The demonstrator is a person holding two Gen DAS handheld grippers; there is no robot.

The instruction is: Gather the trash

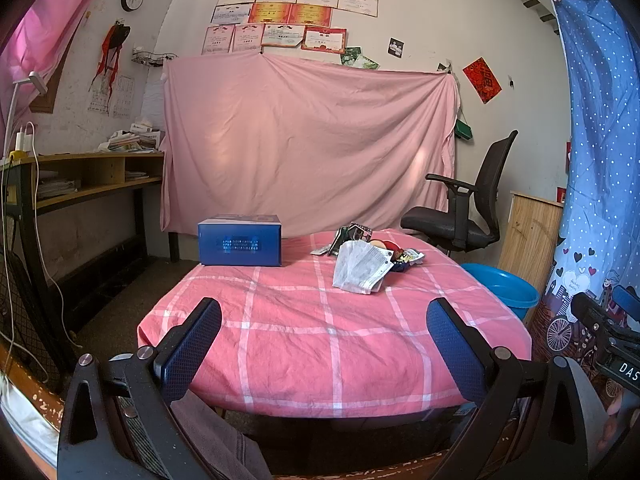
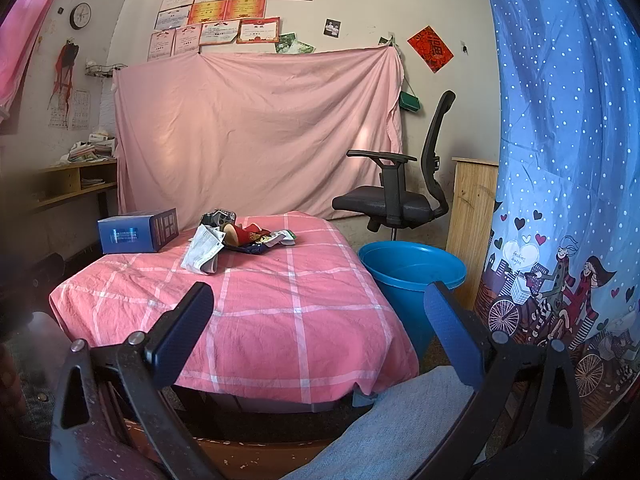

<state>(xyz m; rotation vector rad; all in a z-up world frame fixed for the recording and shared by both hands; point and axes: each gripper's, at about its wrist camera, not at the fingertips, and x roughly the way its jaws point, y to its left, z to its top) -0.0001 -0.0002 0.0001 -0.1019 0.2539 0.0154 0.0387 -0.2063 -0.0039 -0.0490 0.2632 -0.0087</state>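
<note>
A heap of trash lies at the far end of the table with the pink checked cloth: a crumpled white printed paper, red and dark wrappers, small packets. A blue bucket stands on the floor at the table's right. My left gripper is open before the near table edge, nothing between its fingers. My right gripper is open too, empty, near the table's right front corner.
A blue box sits on the far left of the table. A black office chair stands behind the bucket. A blue dotted curtain hangs at right, a wooden shelf desk at left, a pink sheet behind.
</note>
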